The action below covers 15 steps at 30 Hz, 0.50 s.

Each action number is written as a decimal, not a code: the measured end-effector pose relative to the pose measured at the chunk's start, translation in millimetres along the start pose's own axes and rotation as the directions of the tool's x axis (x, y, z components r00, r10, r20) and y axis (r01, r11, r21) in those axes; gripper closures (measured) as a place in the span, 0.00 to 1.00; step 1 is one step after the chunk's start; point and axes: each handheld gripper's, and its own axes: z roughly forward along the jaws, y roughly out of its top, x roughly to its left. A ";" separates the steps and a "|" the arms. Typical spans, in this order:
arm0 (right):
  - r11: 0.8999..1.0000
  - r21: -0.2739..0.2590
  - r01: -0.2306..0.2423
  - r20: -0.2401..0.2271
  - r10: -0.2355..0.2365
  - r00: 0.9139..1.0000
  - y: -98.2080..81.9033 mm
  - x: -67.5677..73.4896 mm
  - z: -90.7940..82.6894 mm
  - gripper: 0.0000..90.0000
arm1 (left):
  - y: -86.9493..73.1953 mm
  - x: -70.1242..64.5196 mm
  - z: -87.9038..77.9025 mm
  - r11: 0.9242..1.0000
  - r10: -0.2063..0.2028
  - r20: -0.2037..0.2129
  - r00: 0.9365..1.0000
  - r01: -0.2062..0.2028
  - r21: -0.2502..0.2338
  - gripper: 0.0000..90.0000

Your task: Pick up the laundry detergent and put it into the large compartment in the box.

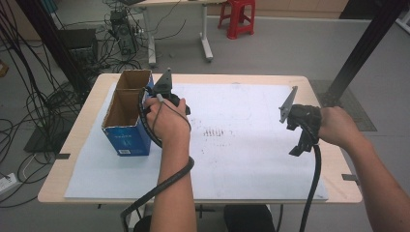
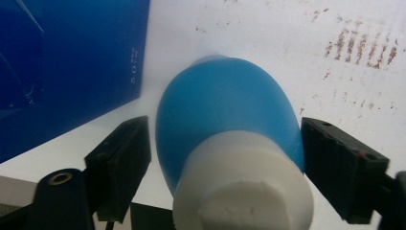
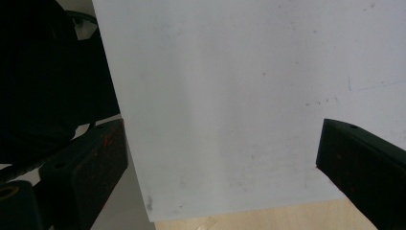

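Note:
A blue bottle (image 2: 225, 100) with a white cap (image 2: 244, 187) lies on the white sheet (image 2: 249, 33), cap end toward the left gripper view's camera. My left gripper (image 2: 225, 139) straddles its blue body; the right pad sits against its side and a thin sliver of white shows at the left pad. From above, the left gripper (image 1: 169, 96) sits under the hand, right beside the open blue cardboard box (image 1: 128, 113). My right gripper (image 1: 297, 145) hovers at the table's right with wide jaws (image 3: 222, 143) and nothing between them.
The box wall (image 2: 72, 72) stands close on the bottle's left. The white sheet (image 1: 241, 121) covers most of the wooden table (image 1: 82, 145); its near corner and the table edge (image 3: 268, 218) lie under the right gripper. Behind the table are cables (image 1: 29, 96), a red stool (image 1: 237, 17) and another table's legs (image 1: 205, 38).

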 end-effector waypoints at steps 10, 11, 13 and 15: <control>1.000 0.005 0.002 0.000 -0.002 1.000 1.0 -0.3 0.1 0.04 | 0.2 1.7 0.6 1.000 -0.020 0.013 1.000 0.020 0.007 0.36; 1.000 0.002 0.001 0.001 -0.001 1.000 0.7 -0.1 0.1 0.04 | -0.1 1.1 0.6 1.000 -0.022 0.012 1.000 0.022 0.007 0.37; 1.000 0.005 0.003 0.003 -0.003 1.000 1.1 0.3 -0.3 0.04 | -0.3 0.4 0.5 1.000 -0.025 0.009 1.000 0.025 0.008 0.38; 1.000 0.005 0.005 0.003 -0.005 1.000 1.1 0.4 -0.3 0.04 | -0.8 1.2 0.7 0.999 -0.033 0.013 0.999 0.033 0.007 0.38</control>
